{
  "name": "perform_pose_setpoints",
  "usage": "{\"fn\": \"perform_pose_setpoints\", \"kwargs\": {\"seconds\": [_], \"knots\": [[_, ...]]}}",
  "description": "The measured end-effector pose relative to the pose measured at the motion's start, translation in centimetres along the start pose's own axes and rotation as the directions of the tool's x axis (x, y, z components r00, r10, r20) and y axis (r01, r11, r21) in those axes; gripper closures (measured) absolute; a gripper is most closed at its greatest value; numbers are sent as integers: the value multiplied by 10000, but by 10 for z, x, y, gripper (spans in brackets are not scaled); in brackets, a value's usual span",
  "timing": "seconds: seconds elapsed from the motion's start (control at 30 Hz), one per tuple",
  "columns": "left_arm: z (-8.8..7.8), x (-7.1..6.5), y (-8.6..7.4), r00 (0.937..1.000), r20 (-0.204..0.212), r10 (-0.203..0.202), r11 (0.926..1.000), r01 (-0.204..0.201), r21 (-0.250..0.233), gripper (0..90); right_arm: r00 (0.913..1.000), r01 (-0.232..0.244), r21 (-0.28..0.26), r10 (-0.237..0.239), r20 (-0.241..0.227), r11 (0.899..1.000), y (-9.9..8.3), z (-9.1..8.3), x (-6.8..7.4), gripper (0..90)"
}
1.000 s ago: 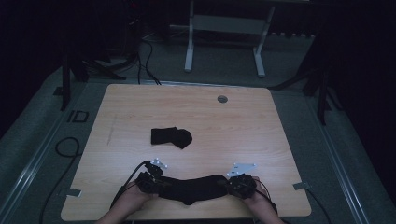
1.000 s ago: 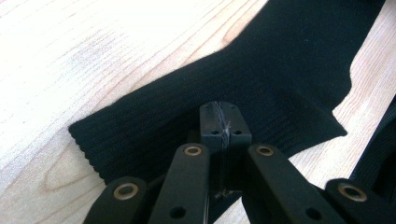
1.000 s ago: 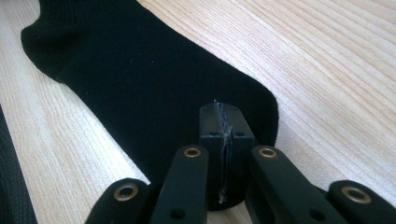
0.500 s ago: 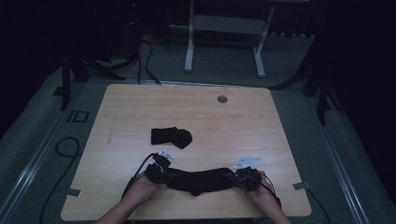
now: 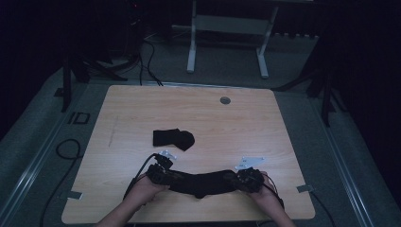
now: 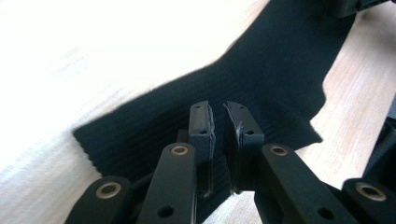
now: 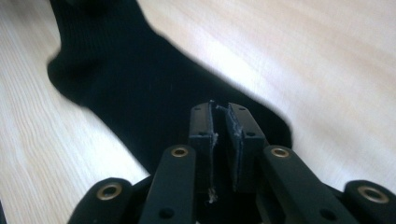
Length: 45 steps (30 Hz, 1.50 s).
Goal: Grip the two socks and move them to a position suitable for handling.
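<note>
Here, a pale wooden table [image 5: 142, 109] stands on grey floor [image 5: 42, 142].

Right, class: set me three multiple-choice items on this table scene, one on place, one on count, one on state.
1. Where does the long sock lie?
A near the front edge
B by the far edge
C on the floor
2. How many black socks are on the table?
A one
B two
C three
3. The sock at mid-table is:
A folded short
B stretched flat
C hanging off the edge
Answers:
1 A, it spans the near edge.
2 B, one long and one folded.
3 A, it is a compact bundle.
</note>
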State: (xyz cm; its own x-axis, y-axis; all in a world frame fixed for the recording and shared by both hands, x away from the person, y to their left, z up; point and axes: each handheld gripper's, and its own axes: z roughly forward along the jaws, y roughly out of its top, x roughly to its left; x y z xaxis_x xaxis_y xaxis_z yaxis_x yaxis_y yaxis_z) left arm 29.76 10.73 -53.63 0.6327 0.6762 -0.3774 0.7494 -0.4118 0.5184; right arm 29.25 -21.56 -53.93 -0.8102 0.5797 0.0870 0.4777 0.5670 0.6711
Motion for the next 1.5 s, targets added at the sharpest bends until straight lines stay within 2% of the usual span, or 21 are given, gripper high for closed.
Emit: {"fn": "perform_pose_setpoints", "kwargs": {"seconds": [0.03,0.13,0.2,0.37,0.43,0.5,0.7,0.87,0.93,1.03,1.2,1.27,1.5], "knots": [[-3,1,1,10000,-46,24,10000,-25,-12,795,10000,21,-197,-21,24,9998,12,-1,-3,773],[-13,9,7,9998,-212,-34,9998,30,-173,723,9999,127,-442,-123,78,9989,31,-1,-10,750],[-20,15,12,9992,-342,-219,9992,208,-329,694,9996,208,-535,-199,176,9984,45,2,-17,729],[-33,34,23,9942,-921,-547,9972,498,-551,693,9998,93,-598,-81,198,9982,78,14,-35,725],[-38,42,26,9921,-990,-770,9952,704,-681,685,9995,85,-524,-68,315,9986,89,22,-41,721],[-42,52,29,9858,-1373,-968,9930,863,-804,663,9996,66,-409,-55,260,9991,99,31,-45,698],[-48,81,44,9684,-1815,-1713,9814,1514,-1183,608,9994,-93,-161,98,341,9998,124,63,-54,674],[-43,101,55,9501,-2092,-2316,9685,2050,-1413,547,9982,-388,41,386,456,9992,136,89,-58,649],[-38,107,58,9425,-2262,-2461,9657,2184,-1407,527,9975,-544,84,539,451,9985,139,98,-60,633],[-33,114,61,9359,-2343,-2631,9611,2330,-1486,521,9962,-696,159,686,545,9974,143,112,-62,610],[-22,120,67,9278,-2535,-2738,9598,2467,-1336,496,9931,-923,232,903,742,9955,149,130,-65,588],[-17,121,68,9259,-2649,-2693,9617,2442,-1242,495,9920,-955,304,926,861,9950,150,136,-66,574],[-6,119,71,9258,-2934,-2382,9707,2170,-1034,474,9910,-918,465,867,1019,9947,151,150,-64,573]]}}
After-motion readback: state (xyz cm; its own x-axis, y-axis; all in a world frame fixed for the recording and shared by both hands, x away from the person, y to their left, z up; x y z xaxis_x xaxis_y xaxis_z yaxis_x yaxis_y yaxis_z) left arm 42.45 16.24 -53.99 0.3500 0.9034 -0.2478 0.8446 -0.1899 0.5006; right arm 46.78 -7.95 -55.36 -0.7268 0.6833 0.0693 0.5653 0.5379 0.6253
